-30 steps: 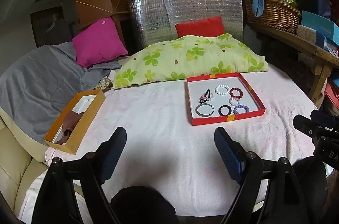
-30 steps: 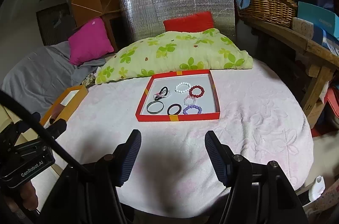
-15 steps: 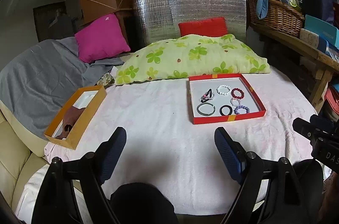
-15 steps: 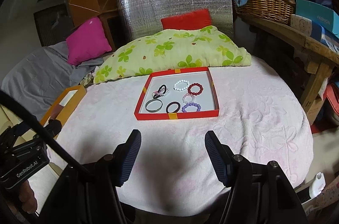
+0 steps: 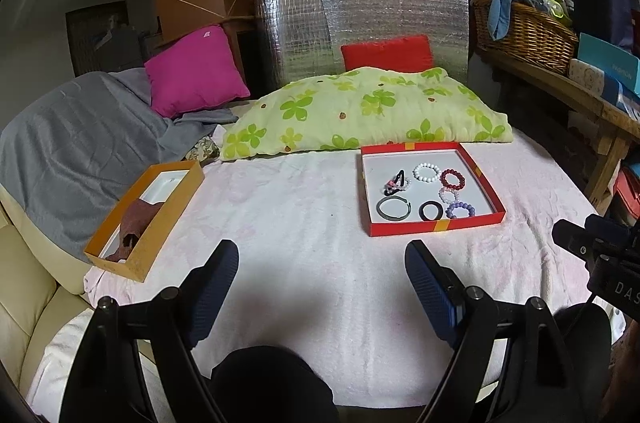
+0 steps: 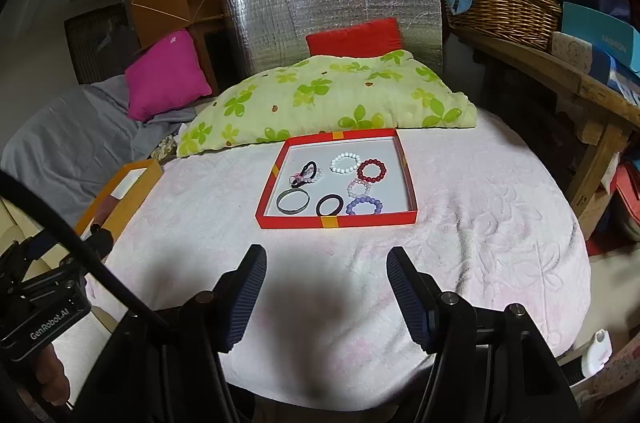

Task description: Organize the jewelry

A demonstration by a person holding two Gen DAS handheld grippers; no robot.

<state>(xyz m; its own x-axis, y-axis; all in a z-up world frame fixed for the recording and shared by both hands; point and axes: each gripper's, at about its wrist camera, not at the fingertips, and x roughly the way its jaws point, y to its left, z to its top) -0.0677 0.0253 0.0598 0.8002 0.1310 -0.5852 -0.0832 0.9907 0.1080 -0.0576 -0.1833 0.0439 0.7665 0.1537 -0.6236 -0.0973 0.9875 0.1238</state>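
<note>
A pink fleece-covered desk (image 6: 460, 243) carries the red tray (image 6: 336, 221); its bead bracelets (image 6: 371, 170) look light, probably slippery—pinch one rim. Both jaws gape, empty.

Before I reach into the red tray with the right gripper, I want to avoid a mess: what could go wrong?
1. The pink bead bracelet touches the purple one, so a grab may drag both.
2. The black hair clip overlaps a small clear bracelet and could snag it.
3. The orange box sits at the cloth's edge; a nudge from the left gripper might tip it off.
</note>
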